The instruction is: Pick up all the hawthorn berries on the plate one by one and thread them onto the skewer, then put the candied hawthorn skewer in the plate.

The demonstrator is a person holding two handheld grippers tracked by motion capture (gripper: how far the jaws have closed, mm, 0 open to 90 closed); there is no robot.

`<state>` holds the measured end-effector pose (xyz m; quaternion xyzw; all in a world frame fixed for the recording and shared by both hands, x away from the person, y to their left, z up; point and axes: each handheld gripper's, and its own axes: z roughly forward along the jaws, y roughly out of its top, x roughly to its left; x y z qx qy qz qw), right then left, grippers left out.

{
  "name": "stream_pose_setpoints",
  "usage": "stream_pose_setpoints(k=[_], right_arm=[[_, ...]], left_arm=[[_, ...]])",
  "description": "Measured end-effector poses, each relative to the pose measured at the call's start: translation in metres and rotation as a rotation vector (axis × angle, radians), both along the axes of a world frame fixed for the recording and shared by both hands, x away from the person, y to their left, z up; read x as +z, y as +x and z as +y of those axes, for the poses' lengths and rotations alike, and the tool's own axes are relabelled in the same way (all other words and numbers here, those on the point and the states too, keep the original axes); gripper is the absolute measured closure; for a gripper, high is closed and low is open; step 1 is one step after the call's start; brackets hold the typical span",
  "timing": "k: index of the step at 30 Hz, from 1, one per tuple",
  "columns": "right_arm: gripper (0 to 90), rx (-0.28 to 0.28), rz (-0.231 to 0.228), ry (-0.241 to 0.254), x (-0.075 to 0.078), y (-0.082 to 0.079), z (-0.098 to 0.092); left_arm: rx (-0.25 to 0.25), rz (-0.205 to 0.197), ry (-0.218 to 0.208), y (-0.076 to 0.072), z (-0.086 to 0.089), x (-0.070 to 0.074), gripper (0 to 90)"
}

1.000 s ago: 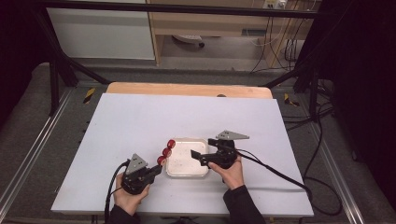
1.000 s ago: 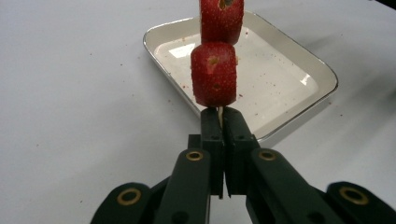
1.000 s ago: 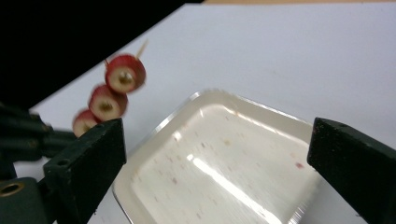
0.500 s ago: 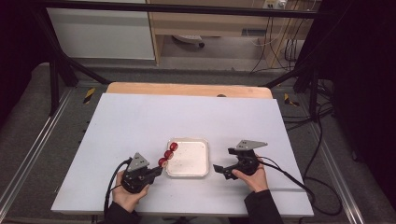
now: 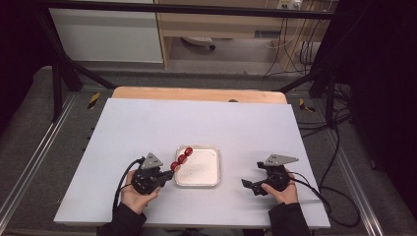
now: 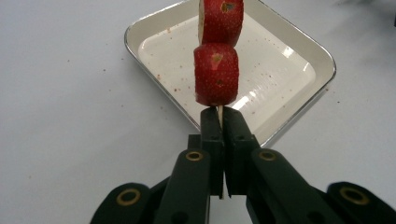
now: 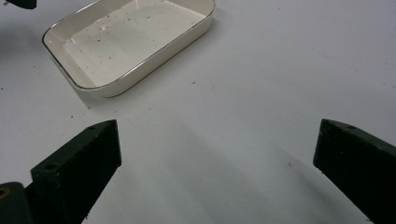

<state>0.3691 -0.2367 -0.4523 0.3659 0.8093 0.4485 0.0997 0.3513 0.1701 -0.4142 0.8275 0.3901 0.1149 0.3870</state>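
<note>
Here, a white tabletop (image 5: 147,123) with a shallow white tray (image 5: 206,169) near its front edge. Left gripper (image 5: 167,174) just left of the tray, fingers (image 6: 212,140) pinched tight on a thin wooden skewer (image 6: 219,114). Three red strawberry pieces (image 5: 182,158) threaded on that skewer, slanting up and away from the fingertips over the tray's left rim; in the left gripper view two of them stacked right above the closed fingers, the lowest (image 6: 216,74) almost touching the tips, the next (image 6: 221,21) cut off by the top edge. Tray bare inside but for small reddish specks and crumbs. Whether the fruit touches the rim, not clear; from the left gripper view, held above it.

Right gripper (image 5: 250,186) well apart from the tray, off to its right on the front part of the tabletop, pointing left toward it. Fingers (image 7: 79,163) spread wide, nothing between them but bare tabletop; tray seen ahead and to the upper left in the right gripper view. Both hands low near the front edge, cables trailing back.
</note>
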Motion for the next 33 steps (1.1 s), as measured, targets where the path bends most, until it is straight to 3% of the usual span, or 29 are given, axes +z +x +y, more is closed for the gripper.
stream_pose_setpoints(k=[13, 24, 33], right_arm=[[1.1, -0.033, 0.012, 0.006, -0.001, -0.009, -0.017], [1.1, -0.029, 0.017, -0.001, -0.003, -0.009, -0.018], [1.1, -0.033, 0.022, 0.008, -0.003, -0.010, -0.021]], left_arm=[[-0.027, 0.009, 0.036, 0.020, -0.024, 0.011, 87.8], [-0.045, 0.066, 0.097, 0.036, -0.055, 0.003, 87.8], [-0.030, 0.104, 0.153, 0.039, -0.065, -0.008, 87.9]])
